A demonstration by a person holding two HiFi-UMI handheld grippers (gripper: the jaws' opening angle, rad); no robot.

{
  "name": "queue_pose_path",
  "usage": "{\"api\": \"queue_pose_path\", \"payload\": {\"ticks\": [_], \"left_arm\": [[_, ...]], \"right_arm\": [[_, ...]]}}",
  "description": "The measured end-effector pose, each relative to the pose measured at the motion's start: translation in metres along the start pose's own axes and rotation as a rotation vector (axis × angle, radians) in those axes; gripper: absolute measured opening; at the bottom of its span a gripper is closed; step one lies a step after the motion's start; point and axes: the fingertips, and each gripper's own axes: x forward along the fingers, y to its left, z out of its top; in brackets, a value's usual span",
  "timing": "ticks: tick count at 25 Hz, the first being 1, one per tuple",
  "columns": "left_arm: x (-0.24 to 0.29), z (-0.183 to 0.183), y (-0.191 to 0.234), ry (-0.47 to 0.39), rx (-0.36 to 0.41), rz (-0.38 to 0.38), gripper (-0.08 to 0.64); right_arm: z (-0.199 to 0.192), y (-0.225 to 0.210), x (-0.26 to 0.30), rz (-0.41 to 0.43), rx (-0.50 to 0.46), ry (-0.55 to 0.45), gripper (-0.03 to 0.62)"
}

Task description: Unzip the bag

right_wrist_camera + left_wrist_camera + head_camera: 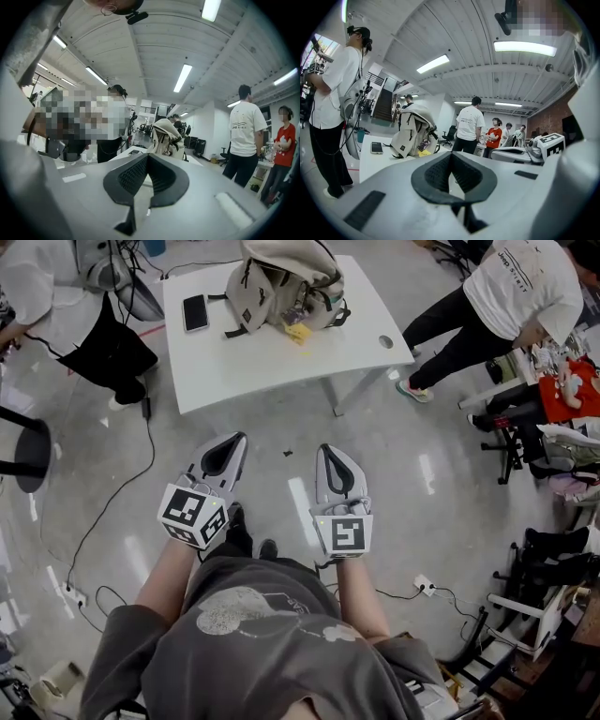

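Left hand-held gripper (pixel 229 444) and right hand-held gripper (pixel 332 456) are both clenched on nothing, well short of the tabletop (pixel 272 357) where the bag (pixel 281 287) stands. This fits nearing the bag or leaving it; either way, carry them level. Only the head view shows the floor (pixel 394 456) short of the bag; the gripper views show its upright side, zip unreadable.

Grey printed T-shirt (pixel 267 648); pale-grey left gripper (pixel 232 441) and right gripper (pixel 329 450), black-padded jaws, marker cubes (pixel 194 514).

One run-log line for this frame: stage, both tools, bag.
stage: backpack not yet reached | left tool: shut, empty | right tool: shut, empty | backpack: upright on white table, phone beside it
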Motion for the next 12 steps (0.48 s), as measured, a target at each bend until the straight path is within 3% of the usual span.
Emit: {"api": "queue_pose_path", "payload": {"ticks": [6, 12], "left_arm": [[-0.009, -0.004, -0.038, -0.01, 0.067, -0.018, 0.006], [-0.025, -0.005, -0.043, -0.017, 0.074, 0.009, 0.005]], "right_arm": [[-0.006, -0.004, -0.026, 0.01, -0.02, -0.001, -0.002], [-0.005, 0.007, -0.031, 0.041, -0.017, -0.006, -0.002]]}}
